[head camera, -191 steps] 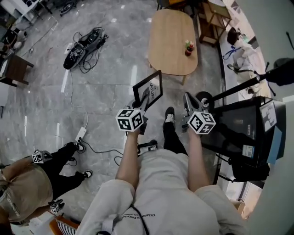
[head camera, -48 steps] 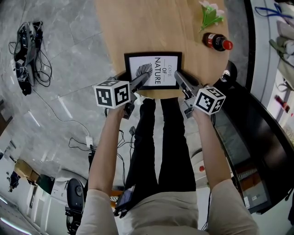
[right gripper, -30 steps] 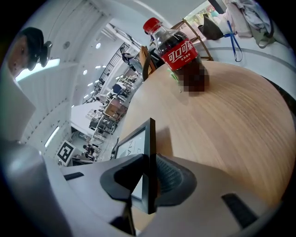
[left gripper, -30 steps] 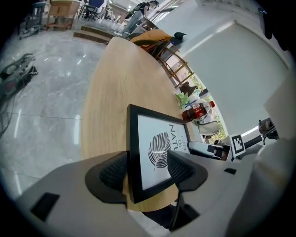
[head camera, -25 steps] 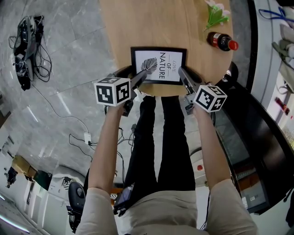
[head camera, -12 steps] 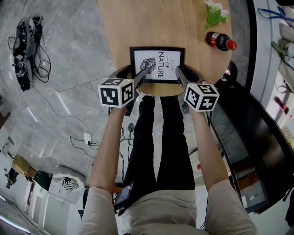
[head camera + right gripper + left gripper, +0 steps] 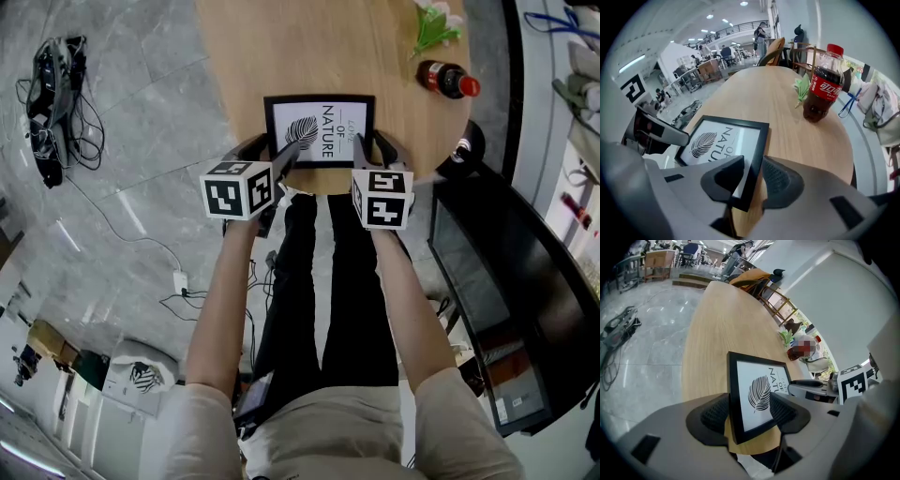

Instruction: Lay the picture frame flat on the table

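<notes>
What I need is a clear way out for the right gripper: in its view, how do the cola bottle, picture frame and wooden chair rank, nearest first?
From the right gripper, whose jaws have just been opening:
1. picture frame, right edge between the jaws.
2. cola bottle, ahead right on the table.
3. wooden chair, beyond the table's far end.

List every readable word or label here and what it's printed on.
"NATURE", with smaller "OF" beside it: print in the picture frame.
Smallest grey word on that print: too faint to read.
Red label of the cola bottle: white brand script, too blurred to read.
</notes>
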`<state>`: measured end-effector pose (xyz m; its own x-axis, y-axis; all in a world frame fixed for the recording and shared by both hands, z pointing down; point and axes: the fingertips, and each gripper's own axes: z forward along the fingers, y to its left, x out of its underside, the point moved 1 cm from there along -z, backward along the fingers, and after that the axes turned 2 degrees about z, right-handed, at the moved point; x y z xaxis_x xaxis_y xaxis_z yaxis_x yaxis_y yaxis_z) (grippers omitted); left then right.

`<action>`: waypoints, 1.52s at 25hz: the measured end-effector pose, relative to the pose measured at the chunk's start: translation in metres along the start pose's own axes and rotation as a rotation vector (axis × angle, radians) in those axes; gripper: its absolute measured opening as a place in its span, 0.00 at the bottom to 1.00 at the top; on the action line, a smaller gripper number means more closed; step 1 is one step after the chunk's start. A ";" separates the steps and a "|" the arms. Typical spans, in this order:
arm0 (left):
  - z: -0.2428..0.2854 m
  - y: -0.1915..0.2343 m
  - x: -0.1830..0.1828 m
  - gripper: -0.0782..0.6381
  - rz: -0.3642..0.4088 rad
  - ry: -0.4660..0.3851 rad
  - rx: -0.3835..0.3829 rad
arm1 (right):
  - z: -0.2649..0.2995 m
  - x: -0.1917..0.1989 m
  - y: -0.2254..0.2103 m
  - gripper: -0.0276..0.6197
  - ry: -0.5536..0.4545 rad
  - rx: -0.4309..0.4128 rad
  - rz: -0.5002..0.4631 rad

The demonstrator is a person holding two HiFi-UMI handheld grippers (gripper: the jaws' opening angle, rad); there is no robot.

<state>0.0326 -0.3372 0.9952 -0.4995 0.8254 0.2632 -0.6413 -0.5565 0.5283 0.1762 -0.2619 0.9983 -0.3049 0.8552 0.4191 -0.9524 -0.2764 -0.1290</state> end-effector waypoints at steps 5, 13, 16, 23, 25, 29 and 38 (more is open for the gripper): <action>-0.005 -0.004 0.002 0.49 0.001 -0.002 -0.003 | -0.005 0.000 0.000 0.23 -0.005 0.000 0.027; -0.031 -0.024 -0.002 0.49 0.062 -0.013 -0.018 | -0.039 -0.010 0.003 0.23 -0.047 -0.048 0.016; -0.053 -0.047 0.000 0.49 0.104 -0.006 -0.013 | -0.072 -0.021 0.010 0.23 -0.115 -0.114 0.049; -0.142 -0.114 -0.009 0.49 0.365 -0.063 0.001 | -0.163 -0.060 0.043 0.23 -0.217 -0.231 0.027; -0.168 -0.133 -0.002 0.49 0.418 -0.056 0.015 | -0.193 -0.062 0.052 0.23 -0.218 -0.259 0.035; -0.225 -0.166 0.003 0.49 0.457 -0.072 0.022 | -0.257 -0.062 0.071 0.23 -0.212 -0.310 0.069; -0.352 -0.223 -0.046 0.49 0.556 -0.239 0.003 | -0.350 -0.102 0.134 0.23 -0.271 -0.354 0.033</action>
<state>-0.0057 -0.2847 0.5809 -0.6147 0.4099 0.6739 -0.3202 -0.9105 0.2618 0.0778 -0.2328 0.6235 -0.3679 0.6894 0.6241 -0.8996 -0.0939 -0.4265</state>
